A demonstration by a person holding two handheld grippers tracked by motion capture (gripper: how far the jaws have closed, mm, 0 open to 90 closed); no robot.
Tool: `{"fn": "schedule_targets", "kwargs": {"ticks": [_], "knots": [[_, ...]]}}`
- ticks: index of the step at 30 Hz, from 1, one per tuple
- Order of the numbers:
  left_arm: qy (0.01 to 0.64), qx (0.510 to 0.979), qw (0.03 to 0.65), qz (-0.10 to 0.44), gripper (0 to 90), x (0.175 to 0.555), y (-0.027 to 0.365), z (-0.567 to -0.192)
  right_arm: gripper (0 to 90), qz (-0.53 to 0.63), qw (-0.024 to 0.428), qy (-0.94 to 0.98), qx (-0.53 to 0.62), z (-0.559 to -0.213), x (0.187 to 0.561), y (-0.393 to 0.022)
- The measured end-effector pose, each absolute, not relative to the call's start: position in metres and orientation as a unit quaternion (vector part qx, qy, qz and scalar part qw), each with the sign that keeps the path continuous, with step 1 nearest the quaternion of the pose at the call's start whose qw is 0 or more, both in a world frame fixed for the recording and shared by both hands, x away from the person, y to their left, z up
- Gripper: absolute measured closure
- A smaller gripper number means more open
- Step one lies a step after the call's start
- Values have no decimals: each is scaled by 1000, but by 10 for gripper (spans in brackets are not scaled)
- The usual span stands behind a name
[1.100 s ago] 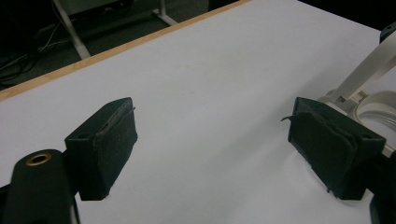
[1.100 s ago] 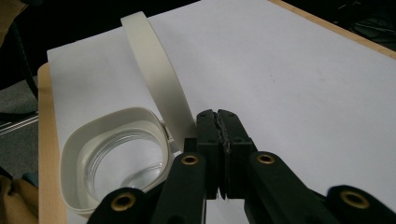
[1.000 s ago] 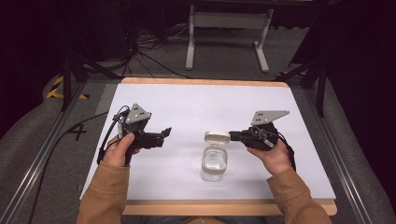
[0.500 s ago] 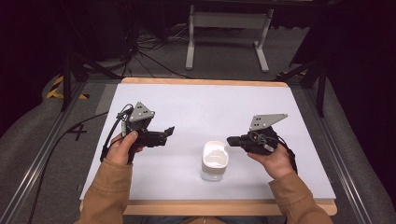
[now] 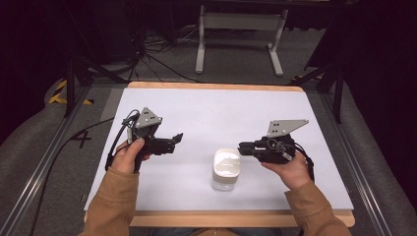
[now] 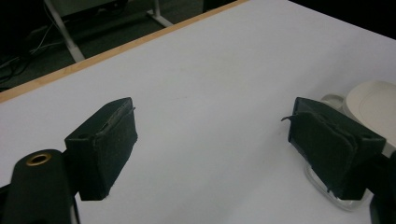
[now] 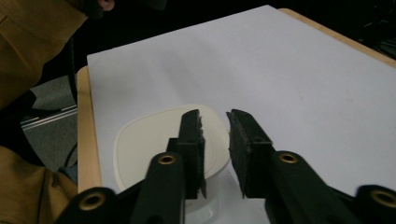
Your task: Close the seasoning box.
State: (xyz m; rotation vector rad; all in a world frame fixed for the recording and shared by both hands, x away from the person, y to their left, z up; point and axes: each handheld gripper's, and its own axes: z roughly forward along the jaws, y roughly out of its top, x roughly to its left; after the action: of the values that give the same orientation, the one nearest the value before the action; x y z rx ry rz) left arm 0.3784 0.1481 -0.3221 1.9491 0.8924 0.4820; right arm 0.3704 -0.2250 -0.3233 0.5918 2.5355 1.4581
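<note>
A lidded tub point(image 5: 226, 169) stands near-centre on the white table point(image 5: 216, 113). The right gripper point(image 5: 242, 147), jaws just parted and empty, hangs beside its lid point(image 7: 154, 140); the left gripper point(image 5: 178, 137) waits wide open, empty. Best withdraw level, leaving the lid seated.

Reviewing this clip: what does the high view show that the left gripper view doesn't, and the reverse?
High view alone: both hands with their tongs, the left tongs and the right tongs, whose jaws have just been opening with nothing between them beside the lidded container, plus the sleeves and the floor cables.

Left gripper view alone: the left tongs' pads close up, standing wide apart with bare table between.

Both: the white table and the container.
</note>
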Motion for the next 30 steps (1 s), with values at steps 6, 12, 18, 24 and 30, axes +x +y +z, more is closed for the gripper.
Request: {"fn": "schedule_targets", "kwargs": {"ticks": [6, 12, 18, 24, 30], "knots": [[366, 790, 451, 198, 156, 379, 150, -323, 627, 495, 109, 832, 226, -319, 373, -240], [372, 787, 447, 207, 156, 381, 155, -324, 599, 497, 133, 816, 264, -314, 376, -262], [380, 782, 448, 209, 156, 381, 160, -323, 591, 498, 149, 803, 292, -311, 378, -283], [386, 780, 445, 212, 156, 382, 164, -323, 580, 489, 153, 798, 317, -313, 383, -298], [388, 779, 445, 211, 156, 384, 164, -325, 558, 460, 161, 801, 347, -325, 392, -315]]}}
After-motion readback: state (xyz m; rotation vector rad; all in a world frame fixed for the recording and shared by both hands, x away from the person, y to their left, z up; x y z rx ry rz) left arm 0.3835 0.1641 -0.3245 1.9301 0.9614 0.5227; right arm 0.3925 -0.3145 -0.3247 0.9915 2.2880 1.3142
